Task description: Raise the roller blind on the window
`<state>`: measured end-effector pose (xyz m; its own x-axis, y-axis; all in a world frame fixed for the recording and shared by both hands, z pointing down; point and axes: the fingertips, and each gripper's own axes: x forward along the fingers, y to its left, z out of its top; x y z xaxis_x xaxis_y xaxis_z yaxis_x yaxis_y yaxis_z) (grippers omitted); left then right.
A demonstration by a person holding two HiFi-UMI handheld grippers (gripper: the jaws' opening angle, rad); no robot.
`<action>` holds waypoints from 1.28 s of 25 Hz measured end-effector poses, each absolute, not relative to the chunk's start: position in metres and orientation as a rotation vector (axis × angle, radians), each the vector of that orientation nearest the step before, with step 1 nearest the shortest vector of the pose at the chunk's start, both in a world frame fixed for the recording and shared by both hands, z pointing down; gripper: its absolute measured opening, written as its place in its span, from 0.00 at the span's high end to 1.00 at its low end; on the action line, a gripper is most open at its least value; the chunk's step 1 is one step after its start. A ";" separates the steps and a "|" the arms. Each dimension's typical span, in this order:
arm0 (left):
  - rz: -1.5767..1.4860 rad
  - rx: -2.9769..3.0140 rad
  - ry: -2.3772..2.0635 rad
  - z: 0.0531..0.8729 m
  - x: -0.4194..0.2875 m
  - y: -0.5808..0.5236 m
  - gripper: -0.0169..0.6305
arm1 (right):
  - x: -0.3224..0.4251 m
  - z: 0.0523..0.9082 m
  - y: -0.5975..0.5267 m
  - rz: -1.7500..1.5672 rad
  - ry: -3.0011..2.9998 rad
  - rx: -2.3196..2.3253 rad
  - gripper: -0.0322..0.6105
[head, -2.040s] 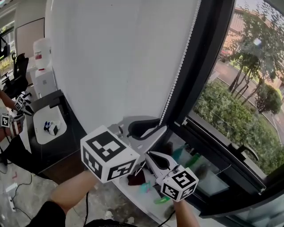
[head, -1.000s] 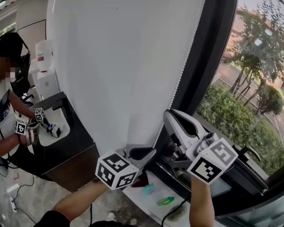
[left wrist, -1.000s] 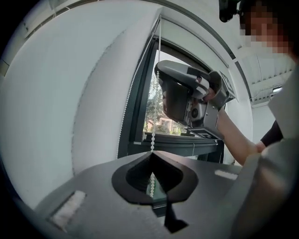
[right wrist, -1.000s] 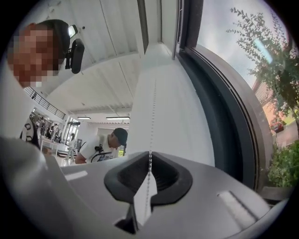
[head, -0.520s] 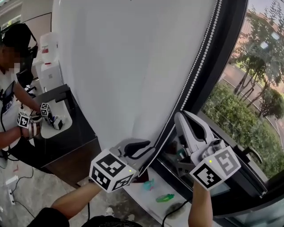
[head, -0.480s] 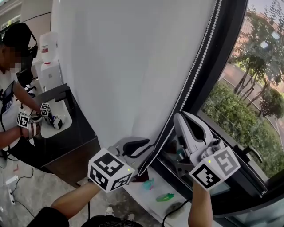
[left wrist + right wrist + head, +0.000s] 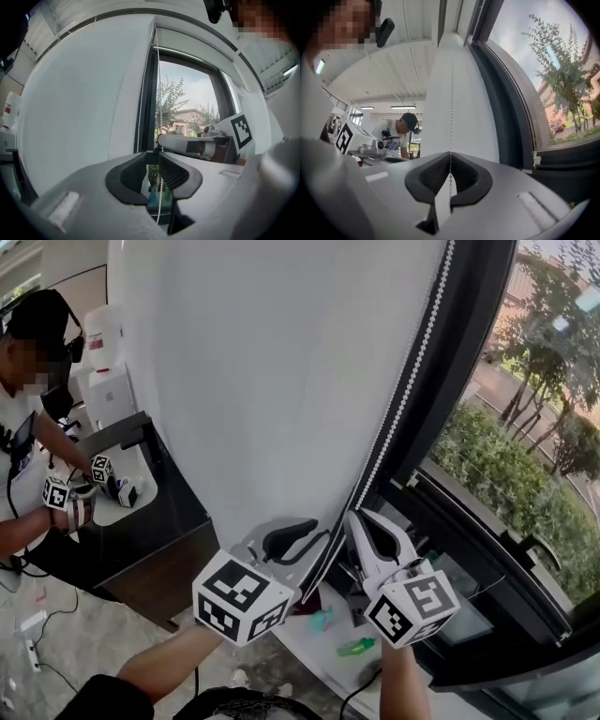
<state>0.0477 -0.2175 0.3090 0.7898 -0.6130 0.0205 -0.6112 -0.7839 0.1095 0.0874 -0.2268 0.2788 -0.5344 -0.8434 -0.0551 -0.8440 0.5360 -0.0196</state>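
Window frame — bead chain (top cut off) in right tongs

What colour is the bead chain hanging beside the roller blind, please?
White; the bead chain shows best in the head view, against the dark window frame.

Strong daylight through window; sky patches blown out. Roller blind evenly lit, white, no glare. Room side dimmer, ceiling strip lights on. Both gripper views heavily bowed, black corners; nearest foreground soft. Head view sharp.
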 end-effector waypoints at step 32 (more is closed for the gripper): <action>0.104 2.860 -1.166 0.358 0.052 -0.193 0.97 | 0.086 0.354 -0.182 -0.135 2.545 -1.909 0.94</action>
